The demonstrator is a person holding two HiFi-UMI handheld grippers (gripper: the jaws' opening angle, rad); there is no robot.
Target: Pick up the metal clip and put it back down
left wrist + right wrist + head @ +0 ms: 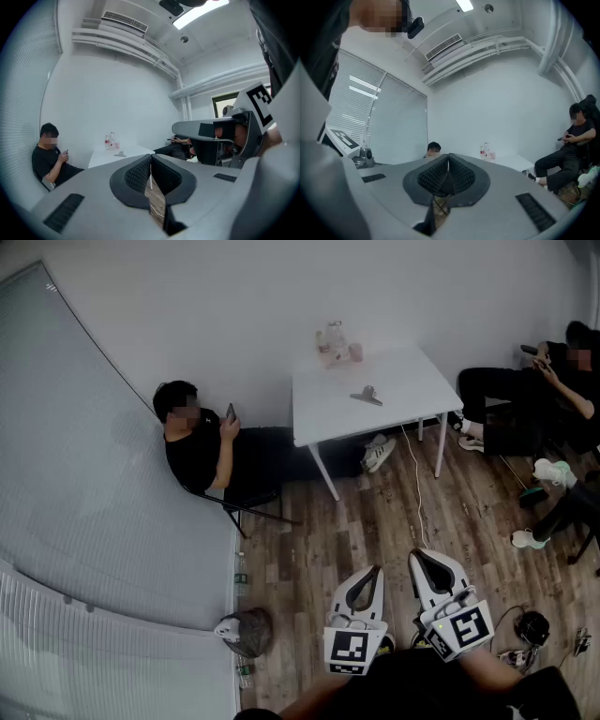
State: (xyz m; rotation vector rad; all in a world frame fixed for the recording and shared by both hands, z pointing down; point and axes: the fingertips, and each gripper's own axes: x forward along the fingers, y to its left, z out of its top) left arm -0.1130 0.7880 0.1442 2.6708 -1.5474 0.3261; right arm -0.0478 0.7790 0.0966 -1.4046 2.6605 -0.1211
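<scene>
both clenched empty: left gripper [151, 158], right gripper [448, 156], ribbed pads [435, 176]; grey metal clip [367, 396] on white table [323, 413].

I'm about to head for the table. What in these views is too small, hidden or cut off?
The metal clip: head view, too small to tell its shape or facing; the left gripper view shows only a speck.
The bottles on the table: head view, too small to read labels or count surely.
Right gripper view: clip not seen; the right gripper's own body covers part of the tabletop.
</scene>
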